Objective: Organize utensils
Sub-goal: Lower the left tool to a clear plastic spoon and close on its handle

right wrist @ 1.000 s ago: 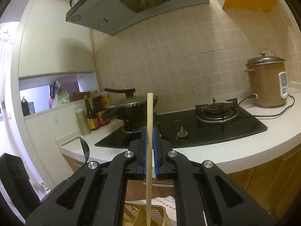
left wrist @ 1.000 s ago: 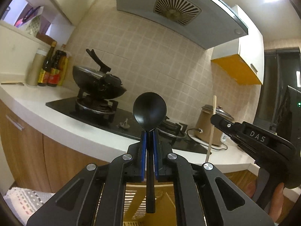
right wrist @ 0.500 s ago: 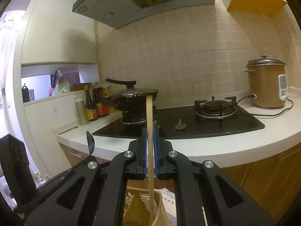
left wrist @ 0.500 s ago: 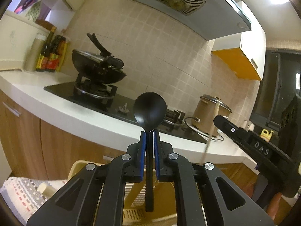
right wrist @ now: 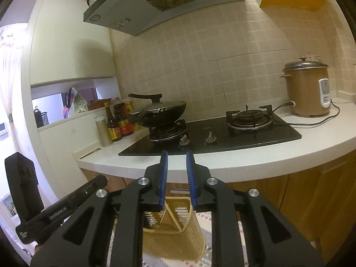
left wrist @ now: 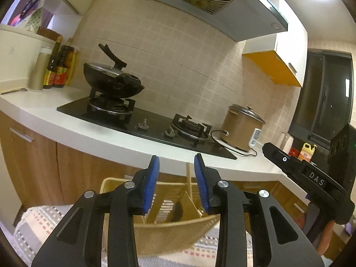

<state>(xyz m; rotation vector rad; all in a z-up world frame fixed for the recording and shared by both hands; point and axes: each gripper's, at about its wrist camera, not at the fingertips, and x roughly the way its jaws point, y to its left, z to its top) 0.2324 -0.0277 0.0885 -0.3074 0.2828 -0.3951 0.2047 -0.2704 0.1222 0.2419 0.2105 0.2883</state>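
Release is the step in hand: both sets of jaws are opening above the slotted beige utensil caddy [left wrist: 169,227], and nothing sits between either pair of blue pads. The left gripper [left wrist: 176,180] hangs over the caddy's rear compartments, where a dark spoon [left wrist: 178,210] already stands at about 6 o'clock from its tips and a pale wooden chopstick [left wrist: 189,178] leans upright just beside the spoon's 1 o'clock side. The right gripper [right wrist: 176,176] is parted less widely over the same utensil caddy [right wrist: 178,233], seen here end-on at 6 o'clock.

To finish the drop cleanly, each tool would best keep widening before it lifts, so the ribbed pads do not drag a handle back out, then rise straight up, clear of the divider walls.

The caddy looks like thin moulded plastic, with slatted walls, rounded rim and internal partitions; it is probably light and could tip if bumped. It stands on a woven cloth [left wrist: 40,224] with small coloured checks. The spoon is matte black, likely plastic or nylon; the chopstick is slim, straight and smooth. Whether more utensils lie deeper in the compartments cannot be made out.
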